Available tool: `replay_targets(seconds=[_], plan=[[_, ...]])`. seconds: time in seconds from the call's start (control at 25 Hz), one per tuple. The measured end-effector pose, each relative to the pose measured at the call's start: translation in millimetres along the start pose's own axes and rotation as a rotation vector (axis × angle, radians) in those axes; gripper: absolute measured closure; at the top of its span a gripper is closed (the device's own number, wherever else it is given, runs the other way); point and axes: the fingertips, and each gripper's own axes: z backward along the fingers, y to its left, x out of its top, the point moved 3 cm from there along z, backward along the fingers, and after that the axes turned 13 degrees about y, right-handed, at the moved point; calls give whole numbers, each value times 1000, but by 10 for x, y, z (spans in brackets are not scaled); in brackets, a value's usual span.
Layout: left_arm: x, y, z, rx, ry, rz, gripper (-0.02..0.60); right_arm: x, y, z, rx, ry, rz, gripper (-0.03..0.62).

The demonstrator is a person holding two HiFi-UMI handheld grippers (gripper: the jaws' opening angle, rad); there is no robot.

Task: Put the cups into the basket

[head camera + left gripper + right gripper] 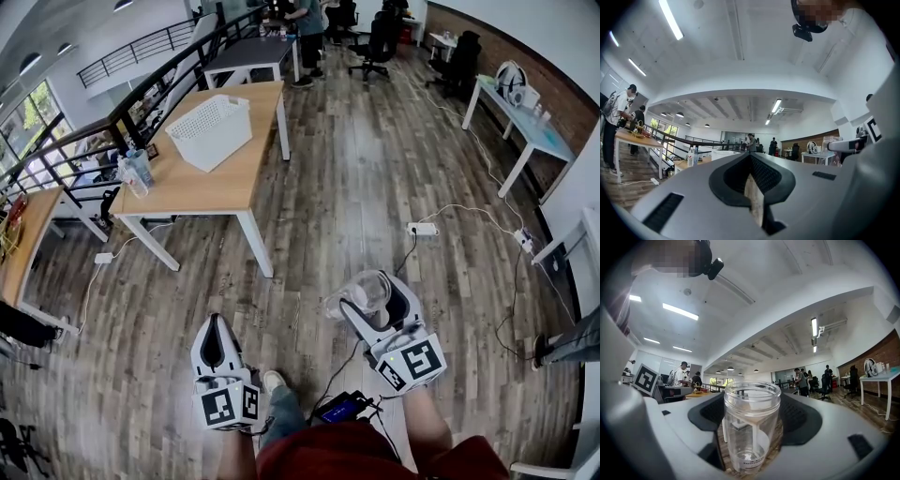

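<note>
Clearly, the right gripper (368, 296) has its jaws closed on a clear plastic cup (752, 423), pinching it by the sides. The cup stands upright with its open mouth up and looks empty. The left gripper (217, 328) carries nothing: its jaws are drawn together, and only a thin sliver of the wood floor (375, 187) shows between them. Both grippers hang low in front of the person, over the floor and well apart from any furniture.

Further out, the white basket (220, 141) sits on a wooden table (202, 192), up and to the left in the head view. A couple of bottles (136, 172) stand near the table's left edge. From here I see no cup inside the basket, though its inside is too small to read with certainty.

My judgement is that the task is at an early or middle stage. One cup is in hand but not yet delivered. It has to be carried across the floor to the table, lowered into the basket and let go. Whether other cups wait elsewhere cannot be told from these views.
</note>
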Motion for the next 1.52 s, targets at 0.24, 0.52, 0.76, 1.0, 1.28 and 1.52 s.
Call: replay_targets(seconds=[0.24, 0.52, 0.76, 1.0, 1.28, 1.52], plan=[[55, 163, -214, -3, -6, -2, 581, 37, 11, -312, -5, 5, 9, 241], [60, 475, -525, 0, -13, 2, 581, 108, 78, -790, 6, 1, 17, 241], [59, 695, -761, 7, -5, 12, 581, 135, 113, -1136, 20, 13, 26, 241], [134, 891, -973, 0, -6, 21, 581, 251, 171, -1415, 23, 22, 32, 241], [234, 1206, -1196, -3, -12, 28, 581, 413, 279, -1789, 20, 13, 47, 241], [324, 1546, -1365, -1, -23, 25, 581, 507, 429, -2148, 19, 10, 54, 240]])
